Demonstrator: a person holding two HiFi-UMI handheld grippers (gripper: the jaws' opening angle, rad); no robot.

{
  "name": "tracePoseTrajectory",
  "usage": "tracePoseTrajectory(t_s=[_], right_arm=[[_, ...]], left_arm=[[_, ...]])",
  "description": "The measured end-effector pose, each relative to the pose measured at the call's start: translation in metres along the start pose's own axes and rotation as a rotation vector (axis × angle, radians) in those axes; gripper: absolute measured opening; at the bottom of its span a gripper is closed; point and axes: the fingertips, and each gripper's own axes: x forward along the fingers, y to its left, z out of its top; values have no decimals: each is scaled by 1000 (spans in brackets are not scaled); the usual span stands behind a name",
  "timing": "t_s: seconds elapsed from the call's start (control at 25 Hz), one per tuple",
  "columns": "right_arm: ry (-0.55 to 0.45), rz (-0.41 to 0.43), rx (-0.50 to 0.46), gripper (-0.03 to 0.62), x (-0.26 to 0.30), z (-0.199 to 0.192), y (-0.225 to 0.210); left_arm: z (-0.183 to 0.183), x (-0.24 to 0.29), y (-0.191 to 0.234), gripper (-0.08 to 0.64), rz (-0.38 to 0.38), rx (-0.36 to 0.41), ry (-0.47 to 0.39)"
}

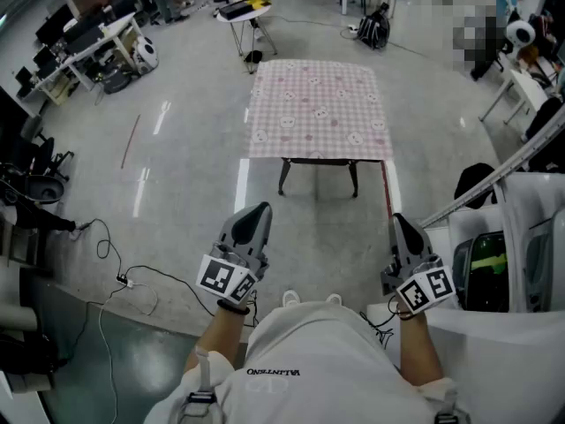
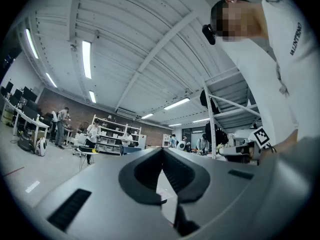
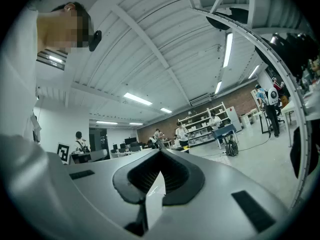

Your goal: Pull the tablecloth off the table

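A pink checked tablecloth (image 1: 318,109) covers a small table with dark legs (image 1: 284,177) that stands a few steps ahead of me on the grey floor. Its near edge hangs down over the table front. My left gripper (image 1: 259,210) and right gripper (image 1: 402,224) are held low in front of my body, well short of the table, both pointing toward it. In the left gripper view the left gripper (image 2: 162,152) has its jaws meeting at the tip with nothing held. The right gripper (image 3: 160,152) looks the same in its own view. Both gripper cameras tilt up at the ceiling.
A white metal rack (image 1: 503,237) stands close on my right. Cables and a power strip (image 1: 124,279) lie on the floor at my left. Desks with monitors (image 1: 84,38) line the far left, a small round table (image 1: 243,11) and a black bag (image 1: 373,29) sit beyond the table.
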Motion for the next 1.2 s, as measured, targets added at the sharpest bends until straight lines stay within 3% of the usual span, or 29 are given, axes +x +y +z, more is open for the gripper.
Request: tracePoseTrajectory(t_s=[0.64,1.2], right_arm=[[13,-14,6,9,10,-7,6],[18,-43,-36,24,28,-19,40]], left_arm=[[-2,-7,13,-2,17,-32,-3],[0,-33,41,-1,5,-35,-12]])
